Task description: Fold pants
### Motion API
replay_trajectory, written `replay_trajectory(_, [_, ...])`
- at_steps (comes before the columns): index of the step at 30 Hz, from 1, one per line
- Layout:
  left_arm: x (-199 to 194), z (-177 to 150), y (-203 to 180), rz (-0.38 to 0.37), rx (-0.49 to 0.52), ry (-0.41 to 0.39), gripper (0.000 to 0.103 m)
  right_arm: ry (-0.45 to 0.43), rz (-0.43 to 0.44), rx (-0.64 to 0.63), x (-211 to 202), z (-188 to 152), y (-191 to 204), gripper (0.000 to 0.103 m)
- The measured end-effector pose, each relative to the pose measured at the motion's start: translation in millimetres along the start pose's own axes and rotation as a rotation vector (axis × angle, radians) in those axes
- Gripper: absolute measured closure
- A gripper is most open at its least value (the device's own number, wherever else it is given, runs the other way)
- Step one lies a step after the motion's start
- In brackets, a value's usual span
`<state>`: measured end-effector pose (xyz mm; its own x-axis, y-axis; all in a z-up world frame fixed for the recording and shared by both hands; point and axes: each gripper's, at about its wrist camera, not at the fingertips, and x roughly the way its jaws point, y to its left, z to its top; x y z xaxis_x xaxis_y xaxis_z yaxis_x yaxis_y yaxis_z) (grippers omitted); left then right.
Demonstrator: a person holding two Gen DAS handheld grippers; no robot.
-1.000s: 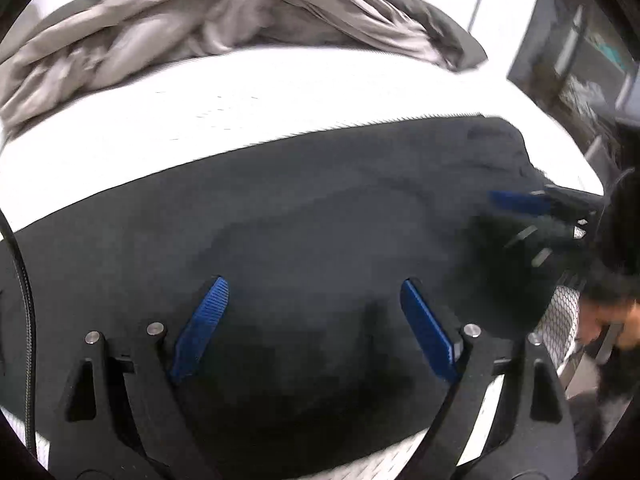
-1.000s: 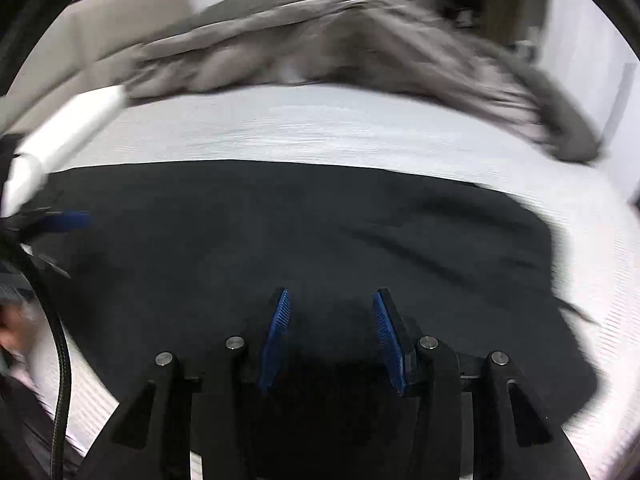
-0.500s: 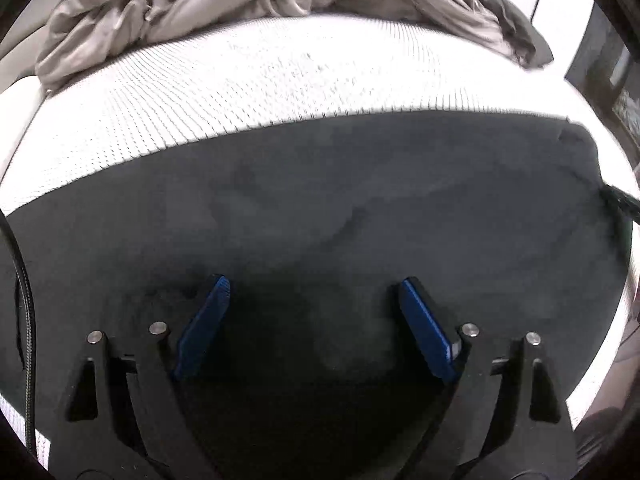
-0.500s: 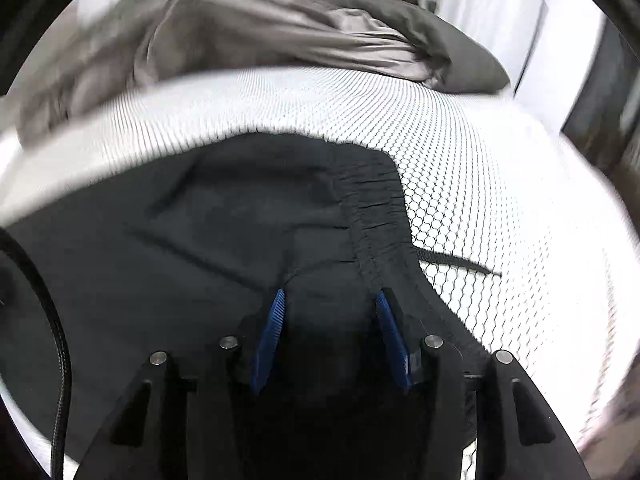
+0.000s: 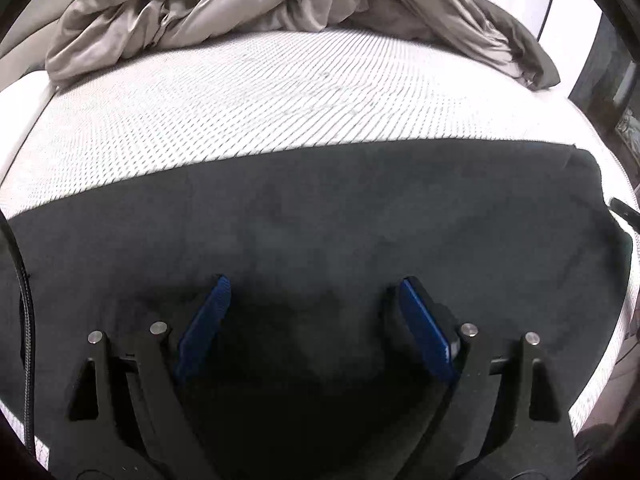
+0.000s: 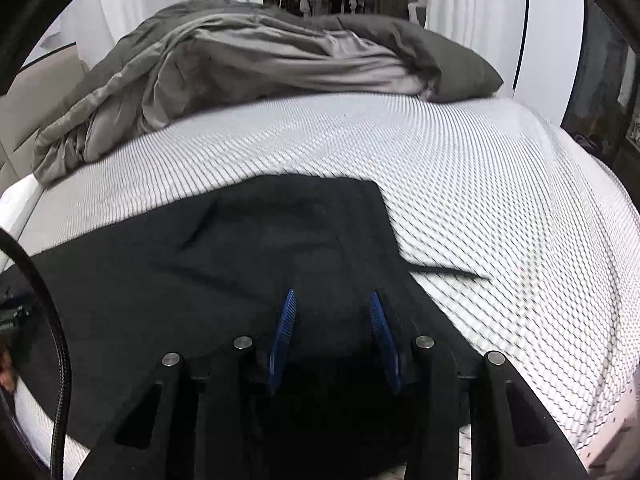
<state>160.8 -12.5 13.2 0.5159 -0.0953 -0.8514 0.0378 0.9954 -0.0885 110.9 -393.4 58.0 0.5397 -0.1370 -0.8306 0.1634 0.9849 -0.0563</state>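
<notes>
Left wrist view: grey duvet bunched along the far side of the mattress, well apart from the pants. White mesh strip of mattress bare between them. Black cable runs down the left rim. Nothing stands between claw and cloth. Pants lie flat, spread across the near half of the mattress, far edge straight from left to right, right corner rounded near the mattress edge. Left gripper is over the middle of the dark cloth, jaws wide apart, blue pads on either side of bare fabric, gripping nothing; cannot tell if the tips touch the cloth. Dark furniture past the right mattress edge.

Right wrist view: duvet again at the far side, curtains and a dark doorway behind. Cable at left. Pants fill the left and centre; waist end with a corner ahead of the claw, drawstring trailing right onto the mesh. Right gripper sits low over the cloth near that right edge, jaws partway apart and closing, fabric between the pads; pads not seen pressing on it. Wide bare mattress to the right and ahead.
</notes>
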Motion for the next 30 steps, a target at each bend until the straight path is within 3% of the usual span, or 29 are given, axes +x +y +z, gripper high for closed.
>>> replay_trajectory(4, [-1.9, 12.1, -17.9, -0.020, 0.001, -0.046, 0.018, 0.013, 0.015, -0.081, 22.7, 16.2, 60.5, 0.062])
replay_trajectory(7, [10.1, 19.9, -24.9, 0.022, -0.003, -0.037, 0.018, -0.011, 0.028, -0.188, 37.1, 21.5, 102.6, 0.062])
replay_trajectory(9, [26.7, 19.6, -21.3, 0.042, 0.002, 0.033, 0.018, 0.053, 0.045, -0.251, 54.3, 11.5, 115.2, 0.062])
replay_trajectory(12, [31.7, 18.2, -10.2, 0.038, 0.015, 0.032, 0.017, 0.060, -0.051, -0.334, 68.4, 5.9, 105.4, 0.062])
replay_trajectory(13, [31.8, 18.1, -6.3, 0.037, 0.008, 0.029, 0.017, 0.057, -0.107, -0.294, 67.7, 8.2, 88.1, 0.065])
replay_trajectory(14, [32.5, 17.7, -4.7, 0.030, 0.007, 0.031, 0.016, 0.052, -0.122, -0.237, 66.0, 11.2, 67.4, 0.083])
replay_trajectory(16, [31.8, 18.2, -5.4, 0.029, 0.014, 0.041, 0.016, 0.057, -0.069, -0.137, 62.5, 13.7, 42.3, 0.095])
replay_trajectory(19, [16.2, 22.6, -12.5, 0.018, 0.046, 0.051, 0.017, 0.037, -0.102, -0.169, 54.0, 13.4, 51.3, 0.089])
replay_trajectory(22, [1.2, 32.7, -26.1, -0.002, 0.082, -0.024, 0.016, -0.021, -0.006, -0.189, 36.9, 23.0, 81.0, 0.086])
replay_trajectory(24, [5.6, 38.5, -35.9, -0.014, 0.108, -0.077, 0.016, -0.041, 0.007, -0.233, 36.0, 29.7, 110.0, 0.084])
replay_trajectory(28, [47.4, 38.8, -32.0, 0.022, 0.073, 0.013, 0.016, 0.019, 0.056, -0.389, 64.2, 22.0, 178.3, 0.083])
replay_trajectory(30, [50.6, 38.0, -24.1, -0.020, 0.030, 0.005, 0.015, 0.031, 0.052, -0.479, 75.7, 14.0, 201.9, 0.083])
